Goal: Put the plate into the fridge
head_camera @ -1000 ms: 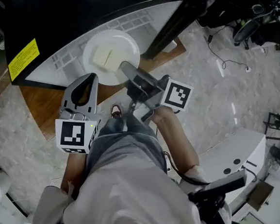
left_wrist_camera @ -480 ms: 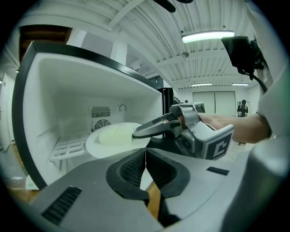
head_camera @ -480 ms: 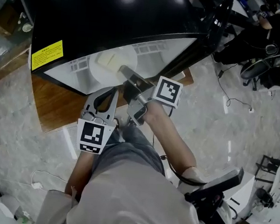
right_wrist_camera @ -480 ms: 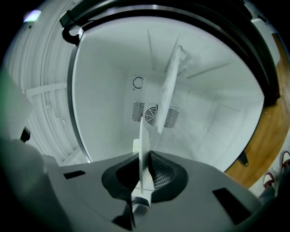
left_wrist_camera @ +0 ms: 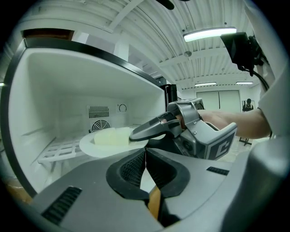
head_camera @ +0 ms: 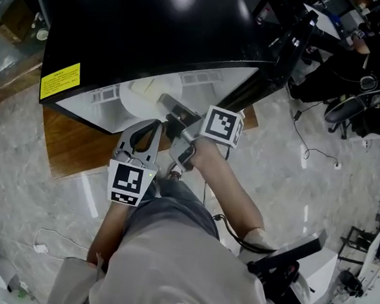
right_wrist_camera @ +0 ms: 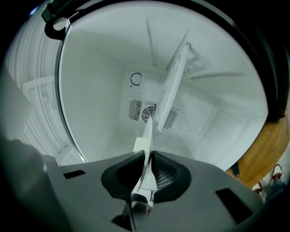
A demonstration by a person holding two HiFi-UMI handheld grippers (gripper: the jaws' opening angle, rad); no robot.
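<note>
Centre of the head view: the right gripper [head_camera: 169, 104] pinches the rim of the white plate [head_camera: 140, 91], which sits just inside the open fridge [head_camera: 153, 39]. Just below, the left gripper [head_camera: 150, 128] hangs empty, jaws pressed together.

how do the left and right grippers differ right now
The right gripper is shut on the rim of the plate; the left gripper is shut on nothing. The right gripper reaches ahead into the opening of the fridge; the left gripper sits behind it, apart from the plate. Both point into the fridge.
</note>
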